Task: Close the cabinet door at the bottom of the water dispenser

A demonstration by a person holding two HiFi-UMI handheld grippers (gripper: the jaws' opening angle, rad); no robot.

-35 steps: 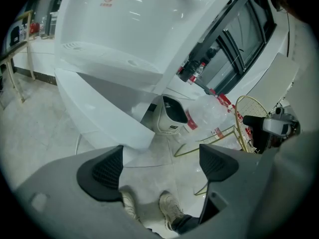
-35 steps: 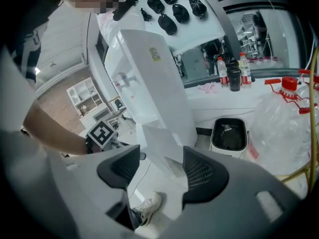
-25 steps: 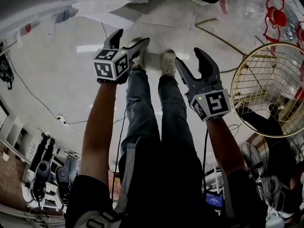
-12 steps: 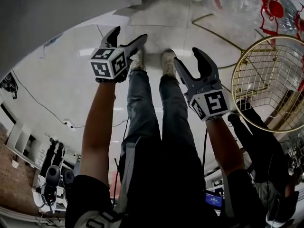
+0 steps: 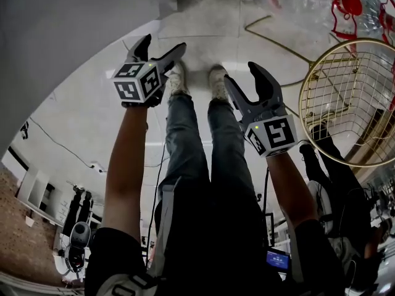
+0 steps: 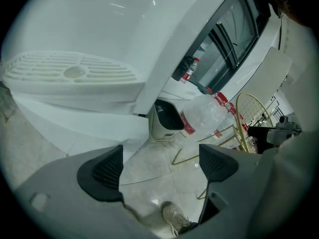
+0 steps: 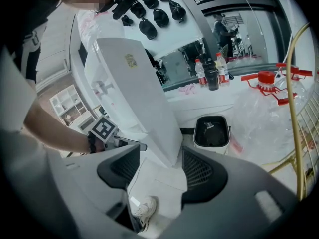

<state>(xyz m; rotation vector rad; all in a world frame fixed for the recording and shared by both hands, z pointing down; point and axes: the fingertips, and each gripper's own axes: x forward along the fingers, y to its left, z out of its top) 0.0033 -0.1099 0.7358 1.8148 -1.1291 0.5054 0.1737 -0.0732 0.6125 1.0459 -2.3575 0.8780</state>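
I've got both grippers released, nothing in either. Left gripper (image 5: 162, 44) is just beside the dispenser (image 5: 68, 36) at the floor's (image 5: 80, 122) top-left edge, lower than its drip tray (image 6: 70, 73). Right gripper (image 5: 242, 74) hangs near the person's shoes (image 5: 217, 82), apart from the dispenser. Can't pick out the door itself.

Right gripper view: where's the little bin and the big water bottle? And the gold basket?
Little bin (image 7: 209, 136), right gripper view, on its dark inside.
Big water bottle (image 7: 267, 77), right gripper view, on its red cap.
Gold basket (image 5: 349, 97), head view, on its wire mesh.
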